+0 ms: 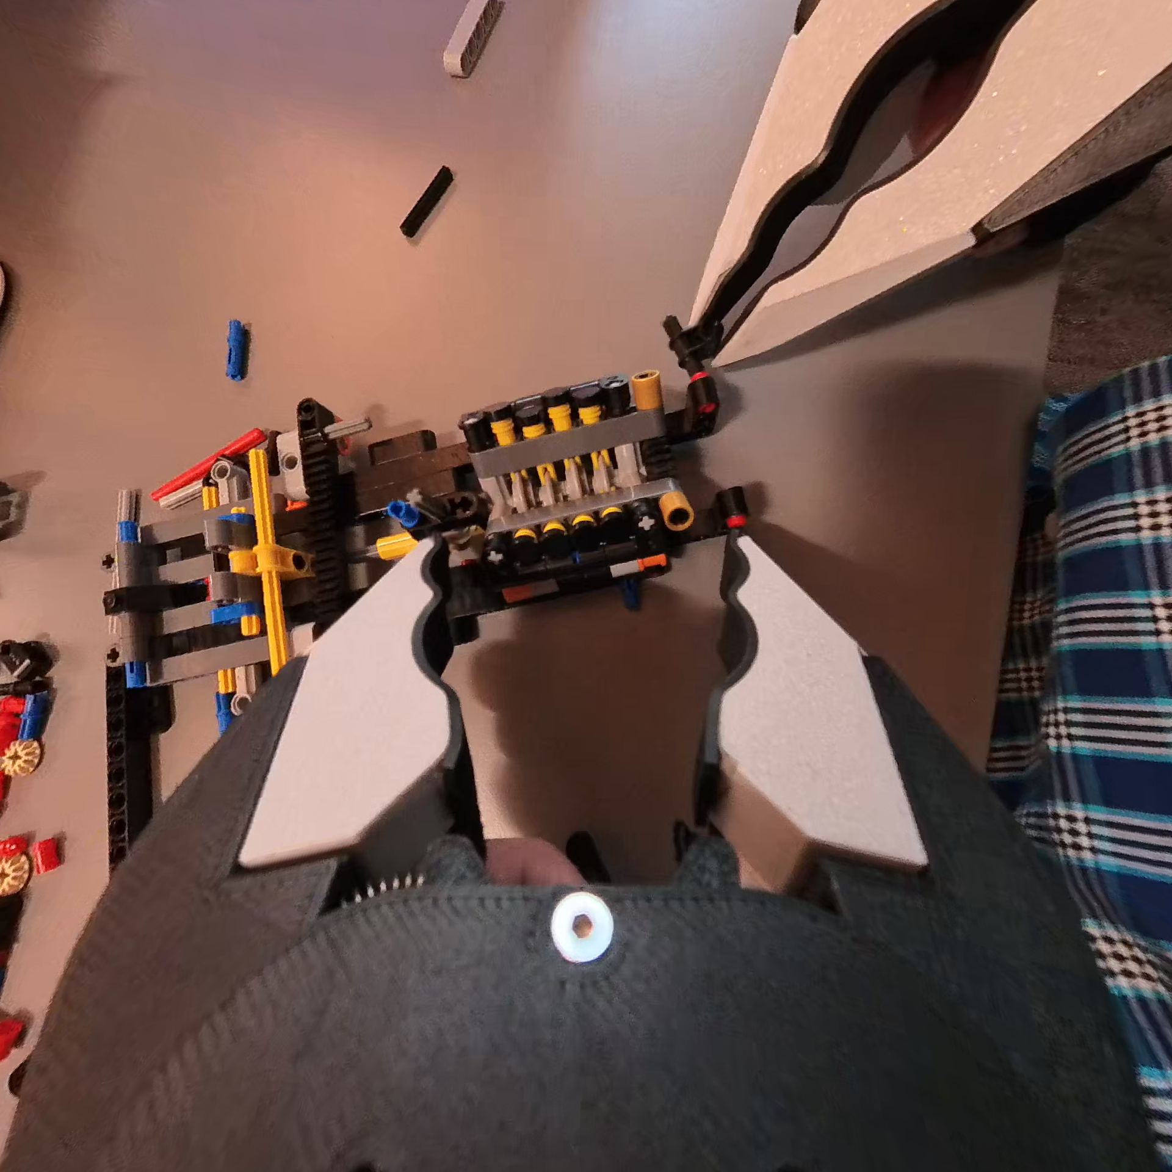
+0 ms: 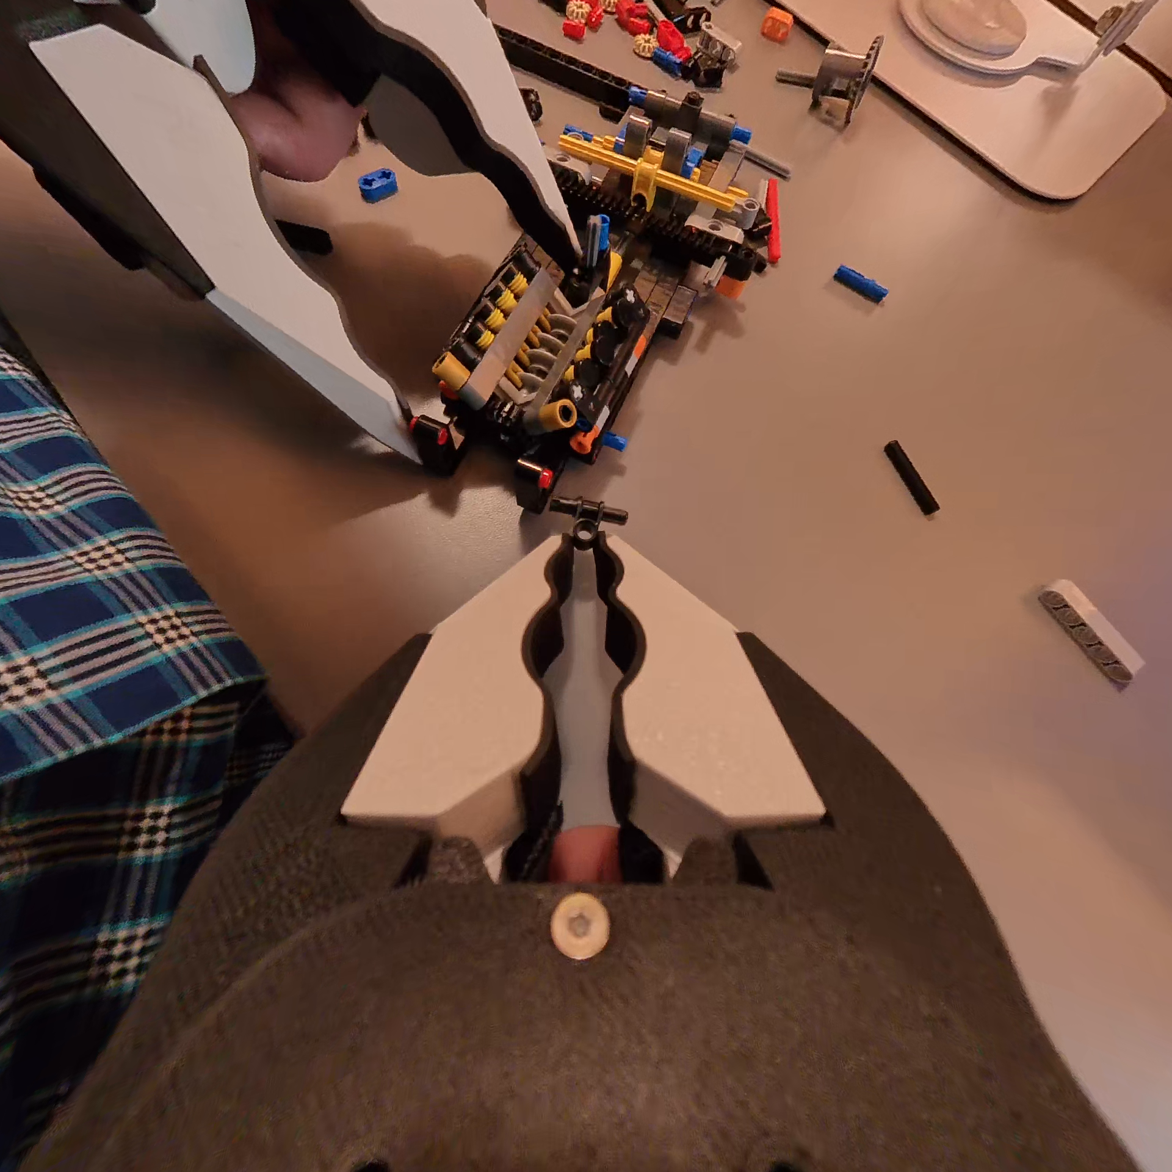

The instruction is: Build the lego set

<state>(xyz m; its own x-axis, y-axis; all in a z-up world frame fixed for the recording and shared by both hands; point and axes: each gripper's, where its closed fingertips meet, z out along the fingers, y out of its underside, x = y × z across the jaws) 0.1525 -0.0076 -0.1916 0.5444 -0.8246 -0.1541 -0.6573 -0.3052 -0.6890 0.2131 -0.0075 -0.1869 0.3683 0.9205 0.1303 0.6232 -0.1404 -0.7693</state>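
The partly built lego model (image 1: 571,469) lies on the grey table, with a yellow-and-black engine block and a yellow axle frame; it also shows in the right wrist view (image 2: 545,355). My left gripper (image 1: 586,545) is open, its fingers (image 2: 355,355) straddling the engine block with the tips at its two ends. My right gripper (image 2: 585,539) is shut on a small black connector piece (image 2: 586,512) just off the model's near end. From the left wrist view the right gripper (image 1: 716,317) holds that piece (image 1: 691,339) beside the model's red-tipped corner.
Loose parts lie around: a black axle (image 2: 911,477), a grey beam (image 2: 1089,631), a blue pin (image 2: 859,282), a blue bush (image 2: 377,181), a long black beam (image 1: 120,761). A pile of red and tan parts (image 2: 634,25) and a white board (image 2: 1015,114) lie beyond. Plaid cloth (image 2: 95,539) borders the table. The tips of one gripper are about 7 cm away from the tips of the other.
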